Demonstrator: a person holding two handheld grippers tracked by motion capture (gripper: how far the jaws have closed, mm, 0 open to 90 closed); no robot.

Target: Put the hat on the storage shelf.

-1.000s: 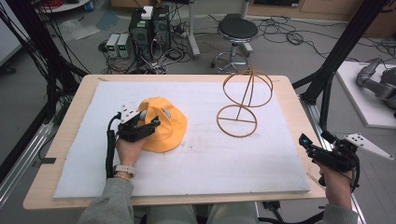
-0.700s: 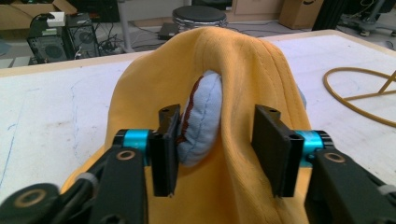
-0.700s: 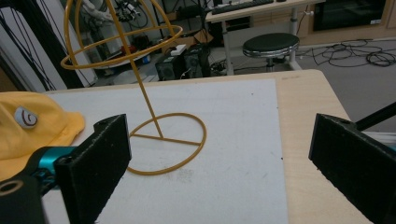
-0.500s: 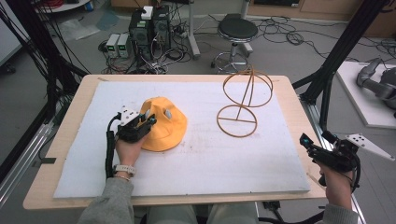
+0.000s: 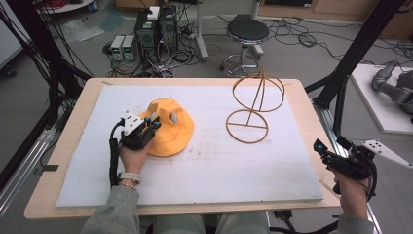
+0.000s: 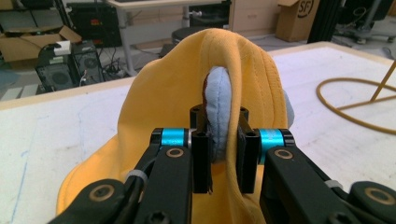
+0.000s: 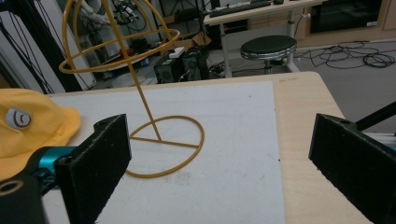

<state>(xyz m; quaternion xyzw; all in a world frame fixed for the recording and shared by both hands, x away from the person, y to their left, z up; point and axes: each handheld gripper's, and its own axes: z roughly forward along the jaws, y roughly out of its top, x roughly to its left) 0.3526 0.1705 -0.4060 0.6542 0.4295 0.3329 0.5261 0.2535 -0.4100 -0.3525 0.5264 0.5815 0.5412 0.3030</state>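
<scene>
Hat [image 5: 170,132] on mat [image 5: 204,165], left of stand [image 5: 253,105].

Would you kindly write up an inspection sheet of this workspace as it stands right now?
Surface: wooden table covered by a white mat.
Job's things: yellow hat on the mat; wire hat stand upright, bare, apart from the hat.
Clutter: nothing seen on the mat.
Grippers: left gripper shut on a fold of the hat; right gripper open, off the table's right edge.
Cables: black cable trails from the left gripper.
Surroundings: stool, computer boxes, floor cables.
</scene>
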